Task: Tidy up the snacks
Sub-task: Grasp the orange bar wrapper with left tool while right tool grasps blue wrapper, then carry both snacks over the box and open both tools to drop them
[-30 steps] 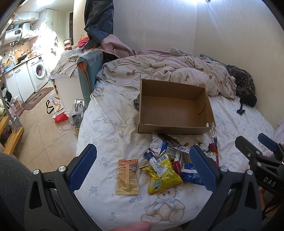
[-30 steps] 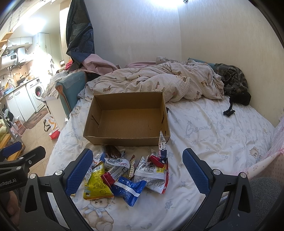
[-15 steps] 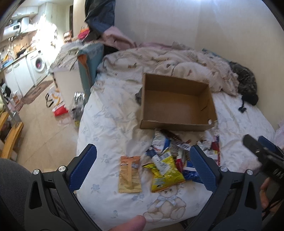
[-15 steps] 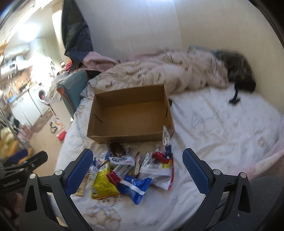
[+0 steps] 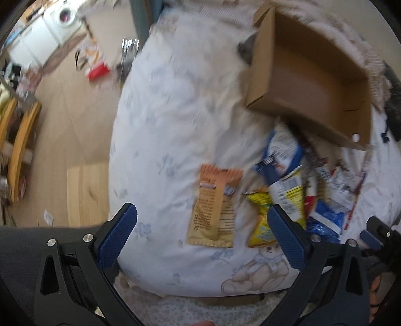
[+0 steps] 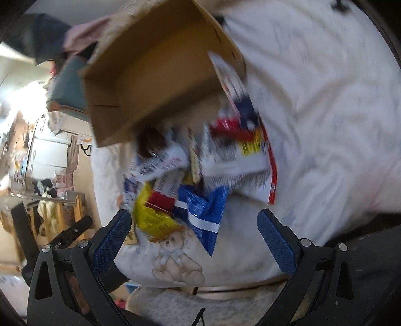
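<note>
One open brown cardboard box (image 5: pixel 310 82) sits empty on the white bear-print bed sheet (image 5: pixel 175 125), at about one o'clock in the left wrist view. One orange-and-tan flat snack packet (image 5: pixel 214 205) lies alone near centre; just beside it, at three o'clock, is a heap of crinkled snack wrappers (image 5: pixel 295 185), too blurred to count exactly. In it one yellow packet (image 6: pixel 153 215) and one blue packet with a white stripe (image 6: pixel 203 213) are plain, overlapping each other.

The left gripper (image 5: pixel 200 240) is spread wide and holds nothing; the orange packet lies between its blue pads. The right gripper (image 6: pixel 194 240) is equally wide and empty, over the heap's near edge.

Only the left view shows one white washing machine (image 5: pixel 64 20) at eleven o'clock and the wooden floor (image 5: pixel 65 105). Only the right view shows one large white-and-red wrapper (image 6: pixel 240 140) leaning against the box's corner.
</note>
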Motion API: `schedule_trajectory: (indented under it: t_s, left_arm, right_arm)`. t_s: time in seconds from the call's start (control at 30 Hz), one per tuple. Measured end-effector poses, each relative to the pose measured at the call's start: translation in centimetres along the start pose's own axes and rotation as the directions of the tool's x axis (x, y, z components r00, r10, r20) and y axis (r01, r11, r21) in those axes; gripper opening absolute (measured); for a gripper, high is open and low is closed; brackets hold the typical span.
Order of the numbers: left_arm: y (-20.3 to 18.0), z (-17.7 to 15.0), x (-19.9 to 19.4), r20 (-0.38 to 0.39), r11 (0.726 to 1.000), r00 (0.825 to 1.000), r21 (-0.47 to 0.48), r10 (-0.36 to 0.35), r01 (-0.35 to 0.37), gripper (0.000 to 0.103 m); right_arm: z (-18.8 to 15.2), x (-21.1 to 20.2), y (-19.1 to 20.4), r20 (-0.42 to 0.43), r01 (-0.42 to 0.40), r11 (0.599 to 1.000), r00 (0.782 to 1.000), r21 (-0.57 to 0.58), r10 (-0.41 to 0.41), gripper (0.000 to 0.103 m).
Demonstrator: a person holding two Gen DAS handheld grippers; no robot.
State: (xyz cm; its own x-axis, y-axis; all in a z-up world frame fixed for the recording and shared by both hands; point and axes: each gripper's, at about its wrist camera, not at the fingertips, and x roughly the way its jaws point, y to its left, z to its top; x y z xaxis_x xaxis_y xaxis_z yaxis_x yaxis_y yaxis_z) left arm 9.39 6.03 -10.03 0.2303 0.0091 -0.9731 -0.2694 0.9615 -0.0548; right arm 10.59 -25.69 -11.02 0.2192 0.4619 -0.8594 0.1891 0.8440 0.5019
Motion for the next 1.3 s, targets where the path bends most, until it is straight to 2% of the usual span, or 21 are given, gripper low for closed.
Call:
schedule_trajectory:
  t_s: [0.17, 0.23, 0.33, 0.4, 0.5, 0.6, 0.67, 0.7, 0.77, 0.87, 1.03, 1.2, 1.3]
  left_arm:
    - [0.1, 0.4, 3.7, -0.102, 0.999, 0.994, -0.028, 0.031, -0.034, 0.099]
    - [-0.2, 0.5, 5.1, -0.149, 0.999, 0.988, -0.031, 0.031, -0.036, 0.095]
    - [-0.7, 0.3, 6.6, -0.174, 0.999, 0.984, -0.024, 0.036, -0.04, 0.087]
    - [-1.3, 0.2, 7.7, -0.169, 0.999, 0.985, -0.016, 0.037, -0.041, 0.071]
    - [-1.9, 0.1, 9.0, -0.19, 0.999, 0.982, -0.028, 0.011, -0.016, 0.056]
    - [-2.8, -0.2, 8.7, -0.167, 1.0, 0.986, 0.019, 0.027, -0.024, 0.046]
    - [-3.2, -0.4, 8.2, -0.158, 1.0, 0.987, 0.03, 0.012, -0.008, 0.037]
    - [-3.3, -0.6, 8.1, -0.154, 0.999, 0.988, 0.031, 0.01, -0.006, 0.031]
    - [-3.2, -0.8, 7.6, -0.142, 1.0, 0.99, 0.019, -0.002, 0.004, 0.028]
    - [-3.0, -1.6, 6.0, -0.126, 1.0, 0.992, 0.008, -0.016, 0.018, 0.027]
    - [-2.3, -2.0, 2.8, -0.064, 0.999, 0.997, 0.016, -0.036, 0.037, 0.026]
    - [-2.5, -1.1, -0.8, 0.069, 1.0, 0.997, -0.002, -0.024, 0.024, 0.026]
    - [-2.7, 0.1, -2.7, 0.114, 0.999, 0.993, -0.002, -0.041, 0.042, 0.026]
  right_arm:
    - [-0.1, 2.4, -1.0, -0.068, -0.02, 0.997, 0.997, 0.072, 0.024, 0.091]
    - [0.1, 2.9, -1.0, -0.074, -0.021, 0.997, 0.997, 0.074, 0.027, 0.09]
    - [0.2, 3.6, -1.0, -0.088, -0.014, 0.997, 0.996, 0.07, 0.02, 0.085]
    - [0.2, 4.3, -1.2, -0.105, -0.011, 0.997, 0.994, 0.076, 0.019, 0.081]
    - [0.2, 5.1, -1.3, -0.133, -0.019, 0.996, 0.991, 0.082, 0.03, 0.076]
    - [0.0, 5.6, -0.8, -0.155, -0.024, 0.999, 0.987, 0.049, 0.031, 0.064]
    - [0.1, 5.5, -0.5, -0.153, -0.009, 1.0, 0.988, 0.027, 0.013, 0.04]
    - [0.1, 5.5, -0.5, -0.15, -0.001, 1.0, 0.989, 0.02, 0.004, 0.034]
    - [0.1, 5.1, -0.2, -0.131, 0.006, 1.0, 0.991, -0.001, -0.006, 0.028]
    - [-0.3, 4.1, 0.3, -0.117, 0.003, 0.999, 0.993, -0.036, -0.007, 0.023]
    - [-1.1, 1.0, -0.9, -0.084, -0.014, 0.999, 0.996, -0.04, 0.011, 0.019]
    - [-1.4, -1.9, -1.2, -0.057, -0.114, 0.993, 0.992, -0.034, 0.112, 0.019]
    - [-0.9, -3.6, -0.4, -0.012, -0.18, 0.983, 0.984, -0.049, 0.179, 0.019]
